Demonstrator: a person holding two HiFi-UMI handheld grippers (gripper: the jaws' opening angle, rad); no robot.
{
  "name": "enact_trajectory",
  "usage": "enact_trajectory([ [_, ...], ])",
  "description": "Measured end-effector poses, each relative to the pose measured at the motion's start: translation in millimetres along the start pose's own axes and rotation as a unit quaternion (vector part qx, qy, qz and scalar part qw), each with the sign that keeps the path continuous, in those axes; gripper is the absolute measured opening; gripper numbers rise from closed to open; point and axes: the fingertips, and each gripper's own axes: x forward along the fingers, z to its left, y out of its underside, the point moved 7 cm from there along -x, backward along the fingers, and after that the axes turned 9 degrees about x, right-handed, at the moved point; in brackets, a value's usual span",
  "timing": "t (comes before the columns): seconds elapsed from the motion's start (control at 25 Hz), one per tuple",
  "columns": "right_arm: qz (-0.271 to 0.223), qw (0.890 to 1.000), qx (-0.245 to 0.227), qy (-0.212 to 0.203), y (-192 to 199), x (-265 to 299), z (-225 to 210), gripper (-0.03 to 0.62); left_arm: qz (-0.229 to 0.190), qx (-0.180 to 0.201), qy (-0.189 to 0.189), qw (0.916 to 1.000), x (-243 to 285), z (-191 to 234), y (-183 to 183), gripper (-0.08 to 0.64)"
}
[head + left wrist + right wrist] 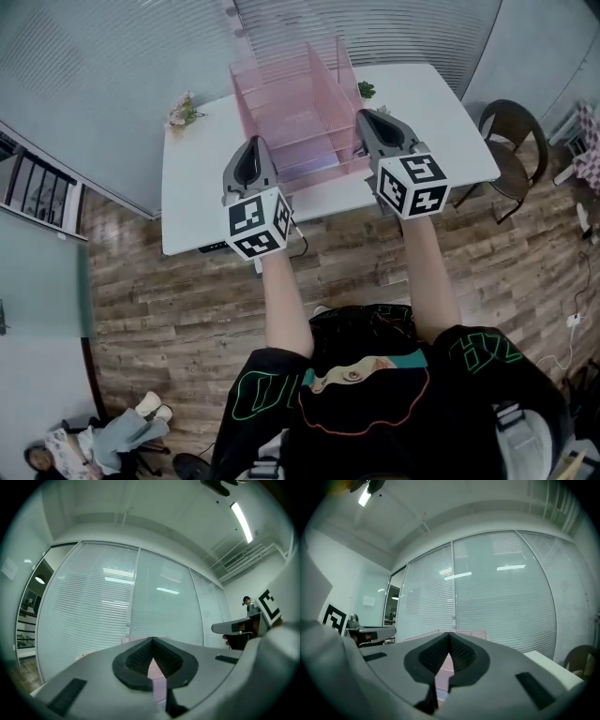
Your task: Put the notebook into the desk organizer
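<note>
A pink see-through desk organizer (298, 108) with upright dividers stands at the middle of the white table (202, 183). A flat bluish-purple strip (307, 169) shows low at its front; I cannot tell whether it is the notebook. My left gripper (254, 142) hovers at the organizer's front left corner, jaws shut and empty. To the right, my right gripper (368, 114) is beside the front right corner, also shut with nothing in it. In the left gripper view the closed fingertips (151, 641) point at the pink organizer (157, 677). The right gripper view shows the shut right gripper (449, 634) the same way.
A small flower pot (183, 111) sits at the table's back left and a green plant (366, 90) behind the organizer. A dark chair (511, 150) stands to the right of the table. Glass walls with blinds lie behind. A person sits on the floor at lower left (103, 441).
</note>
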Motion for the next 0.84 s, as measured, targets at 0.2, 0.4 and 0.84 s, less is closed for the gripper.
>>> enact_trajectory([
  [0.2, -0.002, 1.0, -0.004, -0.008, -1.5, 2.2, 3.5, 0.002, -0.016, -0.001, 0.014, 0.9998, -3.1, -2.8, -3.6, -0.005],
  [0.4, -0.003, 1.0, -0.006, -0.014, 0.1, 1.5, 6.1, 0.002, -0.019, 0.005, 0.014, 0.9997, -5.4, -3.8, -3.8, -0.005],
  [0.84, -0.006, 0.999, -0.028, -0.036, 0.2, 2.5, 12.8, 0.002, -0.018, 0.0, 0.014, 0.9997, -4.3, -5.5, 1.0, -0.004],
])
